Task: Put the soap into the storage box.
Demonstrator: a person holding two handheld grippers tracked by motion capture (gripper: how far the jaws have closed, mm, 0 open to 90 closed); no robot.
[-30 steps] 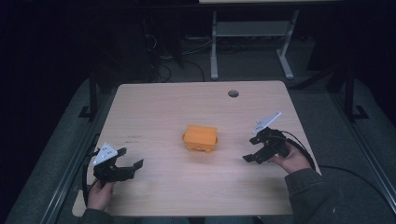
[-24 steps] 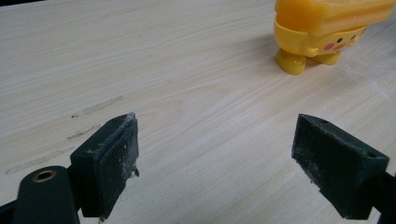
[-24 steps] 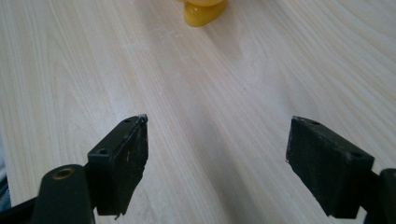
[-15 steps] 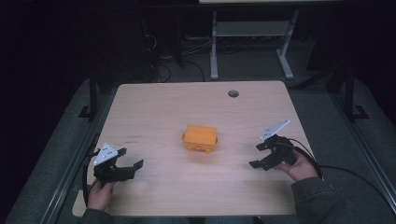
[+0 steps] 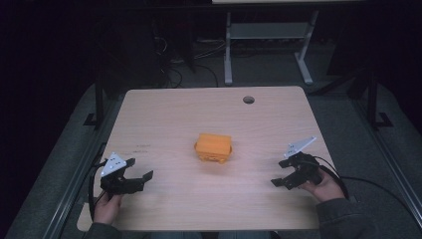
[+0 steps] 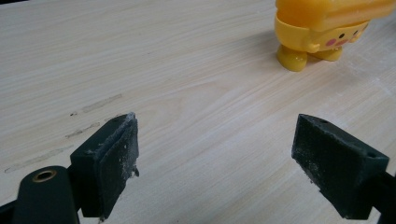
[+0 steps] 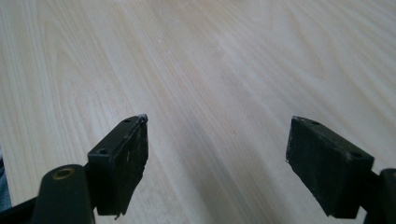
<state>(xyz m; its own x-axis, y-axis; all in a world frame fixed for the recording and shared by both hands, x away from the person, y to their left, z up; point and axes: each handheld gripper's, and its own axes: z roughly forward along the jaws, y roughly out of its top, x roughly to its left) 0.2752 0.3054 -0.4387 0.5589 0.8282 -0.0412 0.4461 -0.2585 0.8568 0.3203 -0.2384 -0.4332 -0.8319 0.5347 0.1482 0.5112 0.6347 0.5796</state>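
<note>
Standing upright on its short feet, the orange box occupies the centre of the table, between the two grippers and well apart from both. In the left gripper view the yellow-orange box sits ahead of the jaws and off toward the right-hand jaw, with a small face printed on its lower body and a lidded upper part. The left gripper rests low at the near left of the table, jaws spread wide and empty, with bare wood between its pads. The right gripper sits at the near right, jaws likewise released and holding nothing; its own view looks along bare wood grain. The step in hand appears to be the approach, with no contact made. The next move likely calls for bringing one gripper forward and inward until the box stands between its open jaws, then closing on the body rather than on the lid overhang. Open room is generous: the surface around the box is unobstructed on all sides. The cable hole lies beyond the box near the far edge, clear of either path. The right gripper works close to the right table edge.
</note>
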